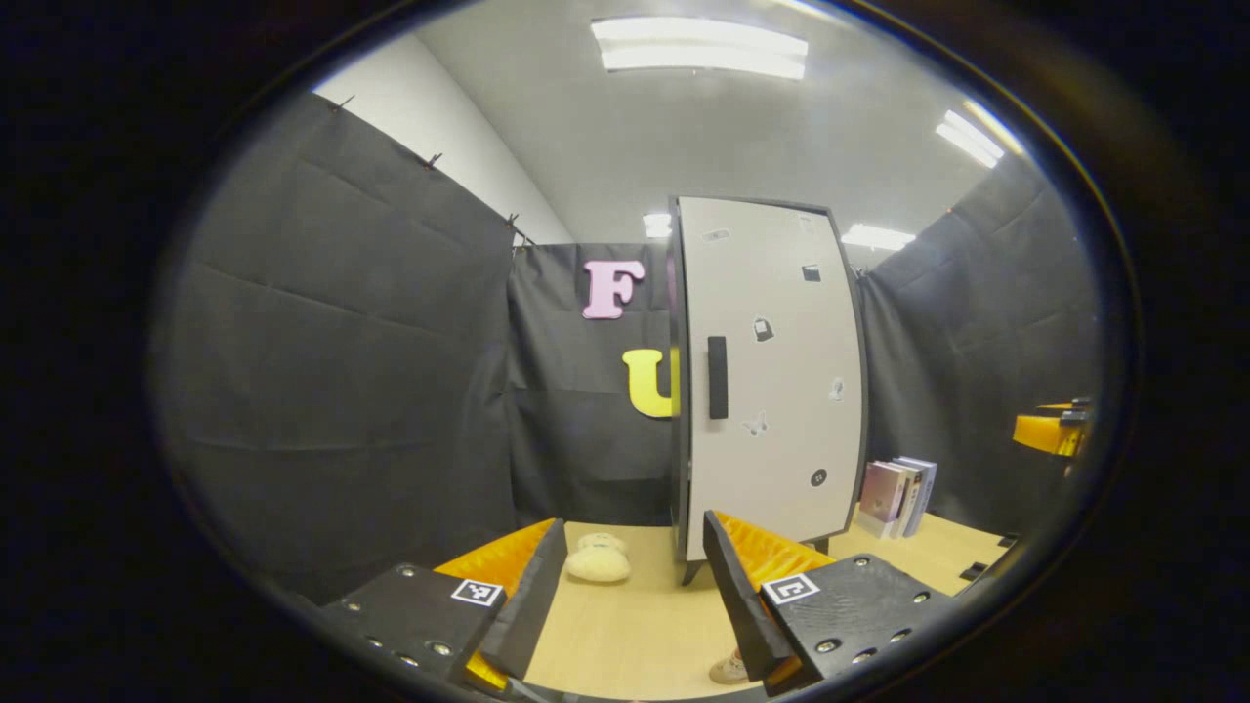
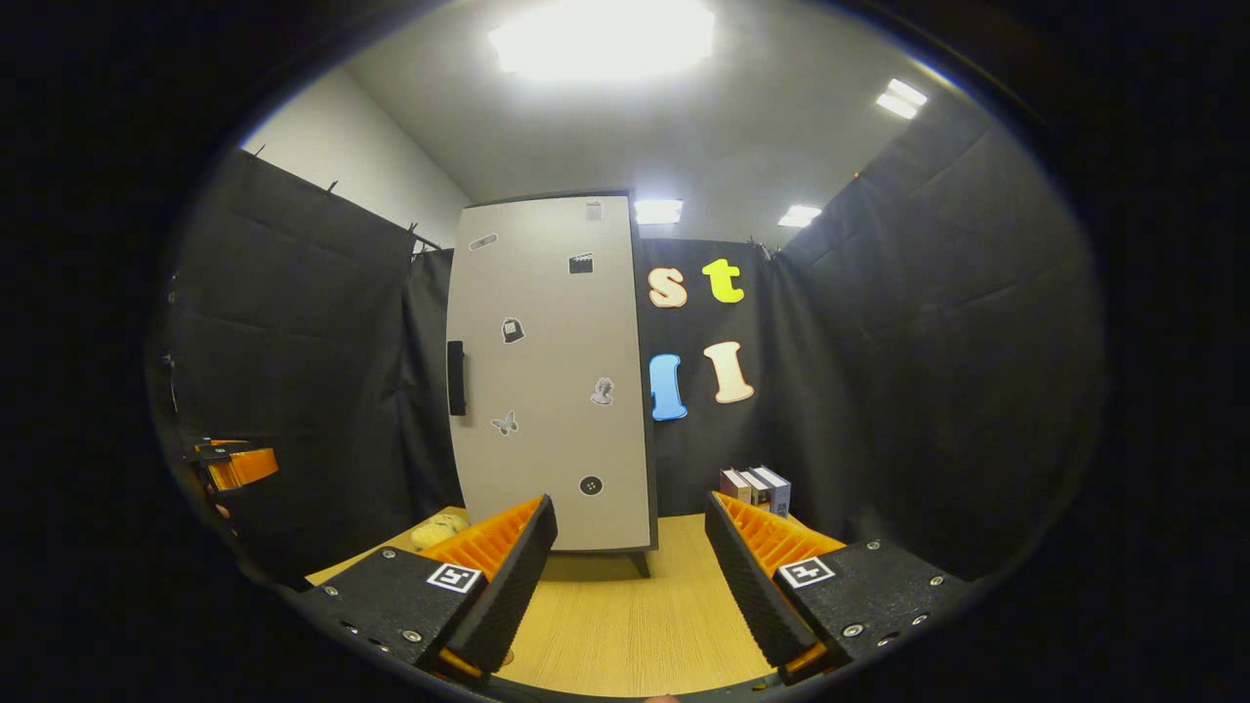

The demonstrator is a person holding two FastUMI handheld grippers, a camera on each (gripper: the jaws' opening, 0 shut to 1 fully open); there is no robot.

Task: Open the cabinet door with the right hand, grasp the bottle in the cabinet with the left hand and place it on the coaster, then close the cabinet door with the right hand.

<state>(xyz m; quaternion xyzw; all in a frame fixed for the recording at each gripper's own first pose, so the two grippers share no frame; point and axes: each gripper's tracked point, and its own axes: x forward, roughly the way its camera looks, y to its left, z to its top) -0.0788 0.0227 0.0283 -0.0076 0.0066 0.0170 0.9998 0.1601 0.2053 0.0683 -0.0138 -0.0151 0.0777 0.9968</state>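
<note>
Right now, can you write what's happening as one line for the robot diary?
stage: start | cabinet door: closed | left gripper: open, empty | right gripper: open, short of door handle | bottle: hidden

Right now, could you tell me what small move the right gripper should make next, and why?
Probably advance the right gripper, jaws open and empty, toward the black handle at the left edge of the cabinet door. The door looks fully closed, so nothing inside can be reached yet.
</note>
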